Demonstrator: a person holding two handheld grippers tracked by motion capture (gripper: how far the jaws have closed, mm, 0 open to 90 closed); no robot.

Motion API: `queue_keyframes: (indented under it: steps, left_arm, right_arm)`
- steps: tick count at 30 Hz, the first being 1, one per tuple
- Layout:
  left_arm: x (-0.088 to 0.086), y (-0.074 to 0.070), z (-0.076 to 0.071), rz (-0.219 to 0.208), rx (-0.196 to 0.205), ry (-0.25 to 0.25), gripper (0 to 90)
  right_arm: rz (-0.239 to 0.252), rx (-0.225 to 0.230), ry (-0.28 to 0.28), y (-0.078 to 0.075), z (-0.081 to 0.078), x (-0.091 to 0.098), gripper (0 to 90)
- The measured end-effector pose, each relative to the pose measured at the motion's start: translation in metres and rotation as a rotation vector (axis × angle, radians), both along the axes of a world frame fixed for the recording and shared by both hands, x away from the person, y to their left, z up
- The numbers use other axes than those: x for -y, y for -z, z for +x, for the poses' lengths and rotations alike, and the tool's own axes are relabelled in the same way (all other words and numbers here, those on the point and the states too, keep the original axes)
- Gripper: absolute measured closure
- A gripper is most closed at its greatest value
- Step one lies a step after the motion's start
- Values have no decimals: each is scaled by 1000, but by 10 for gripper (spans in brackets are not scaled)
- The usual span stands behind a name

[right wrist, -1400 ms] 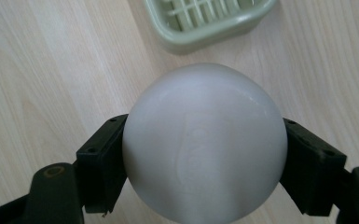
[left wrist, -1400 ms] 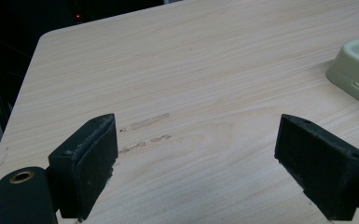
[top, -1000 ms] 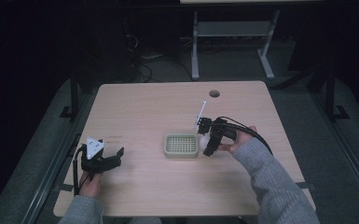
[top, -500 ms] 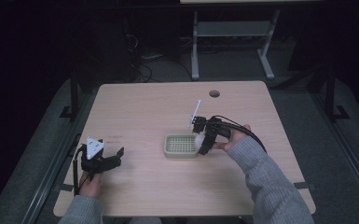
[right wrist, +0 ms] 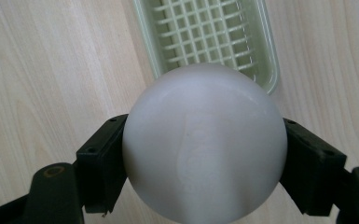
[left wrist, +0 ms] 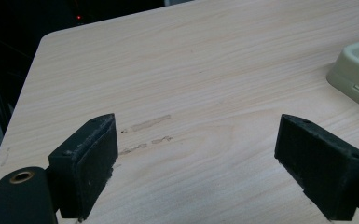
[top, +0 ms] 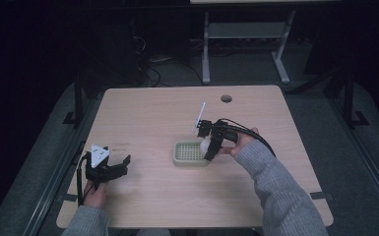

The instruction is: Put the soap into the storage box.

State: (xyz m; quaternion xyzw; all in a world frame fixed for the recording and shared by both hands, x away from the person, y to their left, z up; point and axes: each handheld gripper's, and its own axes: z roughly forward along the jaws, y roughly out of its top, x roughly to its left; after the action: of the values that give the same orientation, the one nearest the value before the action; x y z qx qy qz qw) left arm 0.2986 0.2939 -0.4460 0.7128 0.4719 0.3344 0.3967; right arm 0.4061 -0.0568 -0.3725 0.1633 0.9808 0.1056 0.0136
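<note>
A dark room surrounds a pale wooden table [top: 142, 118], with a white metal frame [top: 246, 44] standing on the grey floor beyond its far edge and cables lying on the floor near it. The table has a round hole [top: 226, 99] near its far edge and a few faint scuff marks [left wrist: 151, 122] on the wood ahead of the left claw. A person's grey sleeves [top: 280, 191] come in from the near edge, one at each side. Near the middle of the table sits a pale green tray [top: 183, 155] with a grid floor, low and rectangular with rounded corners. The right claw [top: 209, 147], held in the right hand [top: 241, 141], hangs just over the right end of that tray, pointing down at it, with a thin white stick [top: 199, 117] rising from its top and a black cable looping back over the wrist. Its two black jaws are clamped on a white ball [right wrist: 204, 142], one jaw on each side of it, and in the right gripper view the ball sits above the near end of the tray and partly over bare wood. The left claw [top: 120, 164] rests low near the table's left front corner, well apart from the tray, held by the left hand [top: 95, 189], a grey three-cornered plate [top: 99, 155] on top. Its jaws stand wide apart with only bare wood between them, and a corner of the tray shows off to its right.
</note>
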Motion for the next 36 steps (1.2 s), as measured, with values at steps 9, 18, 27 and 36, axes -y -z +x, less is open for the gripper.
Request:
queue_keyframes:
  steps: [9,18,27,36]
  left_arm:
    - [1,0,0,-7,3,0,128]
    - [-1,0,0,-4,2,-1,128]
    - [-1,0,0,-6,5,0,128]
    - [-1,0,0,-9,7,-4,128]
  right_arm:
    - [17,-3,-7,-1,3,-7,238]
    - [7,-5,-23,1,8,-19,238]
    - [0,0,-43,1,10,-32,238]
    - [8,5,-51,4,13,-42,238]
